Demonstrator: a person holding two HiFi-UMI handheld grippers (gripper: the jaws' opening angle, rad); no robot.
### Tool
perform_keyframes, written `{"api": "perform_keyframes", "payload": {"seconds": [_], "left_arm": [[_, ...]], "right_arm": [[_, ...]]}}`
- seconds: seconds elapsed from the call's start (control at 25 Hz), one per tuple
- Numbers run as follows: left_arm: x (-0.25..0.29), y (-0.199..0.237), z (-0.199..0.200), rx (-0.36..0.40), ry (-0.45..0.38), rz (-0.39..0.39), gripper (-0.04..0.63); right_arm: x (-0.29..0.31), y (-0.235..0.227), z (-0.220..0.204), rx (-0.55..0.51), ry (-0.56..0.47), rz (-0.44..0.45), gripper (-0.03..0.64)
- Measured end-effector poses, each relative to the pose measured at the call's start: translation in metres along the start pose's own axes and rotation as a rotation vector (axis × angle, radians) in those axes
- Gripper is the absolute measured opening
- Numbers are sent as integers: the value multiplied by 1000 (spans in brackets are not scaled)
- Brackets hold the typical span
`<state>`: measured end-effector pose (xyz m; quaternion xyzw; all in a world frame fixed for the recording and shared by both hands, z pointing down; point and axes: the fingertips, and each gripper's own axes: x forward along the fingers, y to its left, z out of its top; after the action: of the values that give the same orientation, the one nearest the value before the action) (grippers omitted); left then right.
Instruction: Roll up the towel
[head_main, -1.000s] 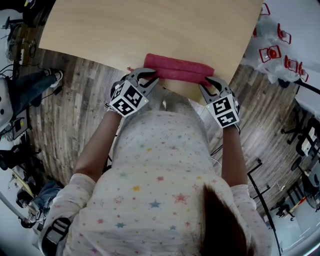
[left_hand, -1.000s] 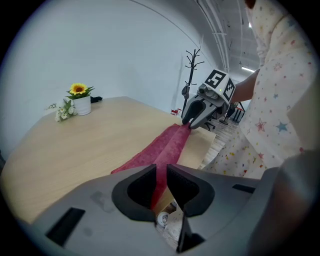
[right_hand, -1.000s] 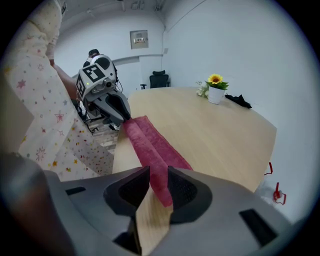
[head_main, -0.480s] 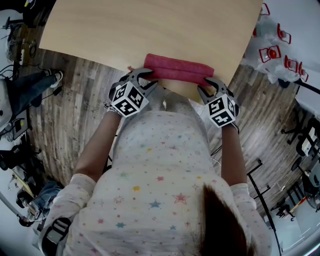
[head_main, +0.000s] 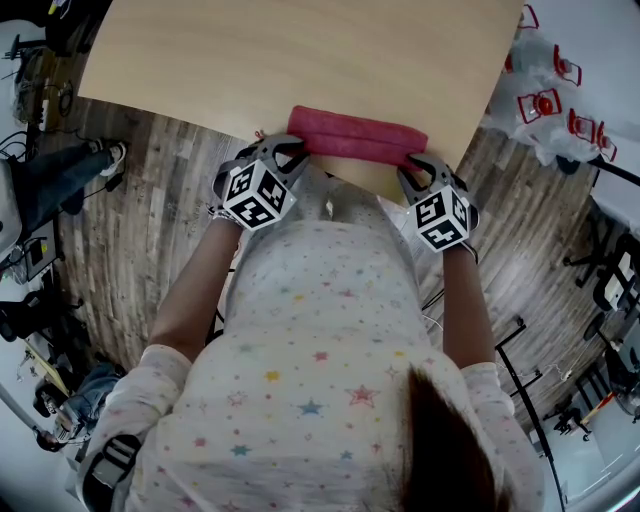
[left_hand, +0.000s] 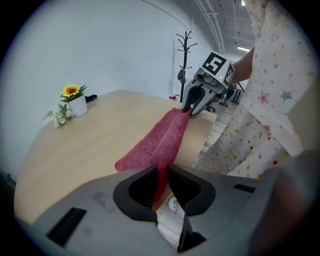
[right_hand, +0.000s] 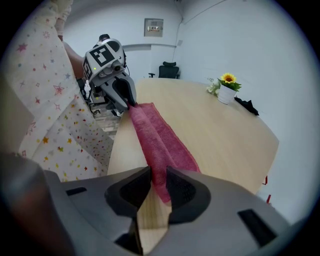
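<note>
left hand-held gripper (left_hand: 161, 174): jaws just been closing, now nearly together, pinching one end of the towel (left_hand: 160, 140). right hand-held gripper (right_hand: 157, 176): same narrow gap, clamped on the other end. towel runs as a long red bundle from one gripper to the other, along the bench (head_main: 300, 60) edge. head view: gripper bodies mostly hide the jaw tips, and the person's torso (head_main: 320, 330) cuts off the bench's near edge.

Office: meeting table (right_hand: 225, 132), swivel chair (right_hand: 170, 69), coat stand (left_hand: 185, 55)
</note>
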<state>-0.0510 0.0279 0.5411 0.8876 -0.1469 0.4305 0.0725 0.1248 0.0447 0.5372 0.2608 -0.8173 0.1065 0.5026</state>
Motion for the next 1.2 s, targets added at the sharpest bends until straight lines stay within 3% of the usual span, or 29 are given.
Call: {"api": "perform_keyframes", "payload": {"seconds": [0.2, 0.52, 1.2], "left_arm": [[-5, -12, -2, -21, 7, -76, 43], [-12, -33, -7, -57, 28, -192, 43], [-4, 19, 16, -130, -38, -41, 44]], "right_arm": [[-4, 8, -3, 11, -3, 33, 63], [-14, 26, -12, 34, 1, 123, 63], [-19, -16, 5, 181, -68, 15, 94]]}}
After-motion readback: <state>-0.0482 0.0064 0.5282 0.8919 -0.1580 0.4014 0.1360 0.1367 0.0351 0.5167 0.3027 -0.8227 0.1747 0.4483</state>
